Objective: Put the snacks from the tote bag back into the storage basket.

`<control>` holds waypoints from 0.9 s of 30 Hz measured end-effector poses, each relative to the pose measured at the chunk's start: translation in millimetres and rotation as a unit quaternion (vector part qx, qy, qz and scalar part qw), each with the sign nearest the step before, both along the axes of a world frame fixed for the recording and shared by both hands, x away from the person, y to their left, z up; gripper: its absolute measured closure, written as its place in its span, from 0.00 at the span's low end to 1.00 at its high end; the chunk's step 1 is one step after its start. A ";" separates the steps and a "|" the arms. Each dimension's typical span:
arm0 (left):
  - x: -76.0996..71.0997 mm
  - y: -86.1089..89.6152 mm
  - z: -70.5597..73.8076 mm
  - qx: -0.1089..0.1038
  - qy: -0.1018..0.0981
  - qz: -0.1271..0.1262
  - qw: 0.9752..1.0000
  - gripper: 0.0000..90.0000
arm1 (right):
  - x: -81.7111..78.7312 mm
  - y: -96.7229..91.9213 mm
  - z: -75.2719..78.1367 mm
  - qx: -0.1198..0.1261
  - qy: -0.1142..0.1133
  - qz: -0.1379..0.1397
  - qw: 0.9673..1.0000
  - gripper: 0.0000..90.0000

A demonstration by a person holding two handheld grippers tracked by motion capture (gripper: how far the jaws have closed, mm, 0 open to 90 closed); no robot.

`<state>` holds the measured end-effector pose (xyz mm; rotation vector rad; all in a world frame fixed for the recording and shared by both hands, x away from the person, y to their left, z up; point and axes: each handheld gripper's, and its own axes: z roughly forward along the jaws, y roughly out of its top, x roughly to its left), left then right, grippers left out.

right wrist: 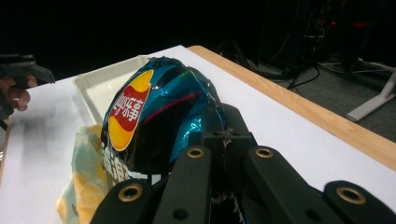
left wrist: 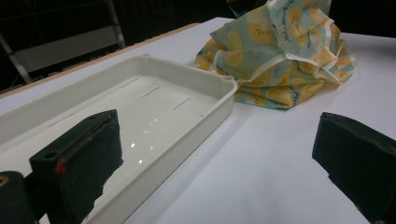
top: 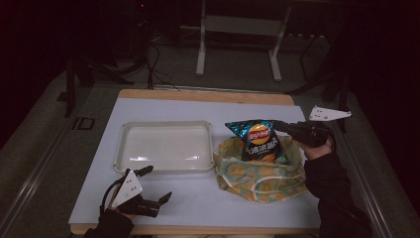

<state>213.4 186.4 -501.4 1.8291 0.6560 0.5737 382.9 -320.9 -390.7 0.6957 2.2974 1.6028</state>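
1. Right gripper (top: 281, 126) reaches in level from 3 o'clock, jaws clamped on the chip bag's (top: 258, 140) top corner.
2. The chip bag hangs above the cloth bag (top: 257, 176).
3. Left gripper (top: 156, 183) rests at 7 o'clock by the tray (top: 166, 126), jaws wide, empty.

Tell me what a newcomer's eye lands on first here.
The shiny blue chip bag, pinched at its top edge by the right claw, hangs above the open lemon-print cloth bag at the table's right. Beside it sits an empty white tray, with the left claw open near the front edge.
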 end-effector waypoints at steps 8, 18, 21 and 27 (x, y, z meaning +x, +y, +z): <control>-0.8 -0.3 0.6 -0.004 -0.002 0.002 1.000 0.02 | -2.4 -2.1 18.2 0.007 -0.014 -0.016 1.000 1.00; -1.9 -0.5 1.0 -0.005 -0.006 0.001 1.000 0.02 | -3.0 0.0 49.4 0.011 -0.035 -0.039 0.999 1.00; -1.9 -0.5 1.1 -0.003 -0.009 0.002 1.000 0.02 | -2.2 0.0 59.5 0.019 -0.043 -0.048 0.998 1.00; -2.7 -0.8 1.1 0.001 -0.010 0.004 1.000 0.02 | -0.6 8.1 77.2 0.024 -0.056 -0.074 0.995 1.00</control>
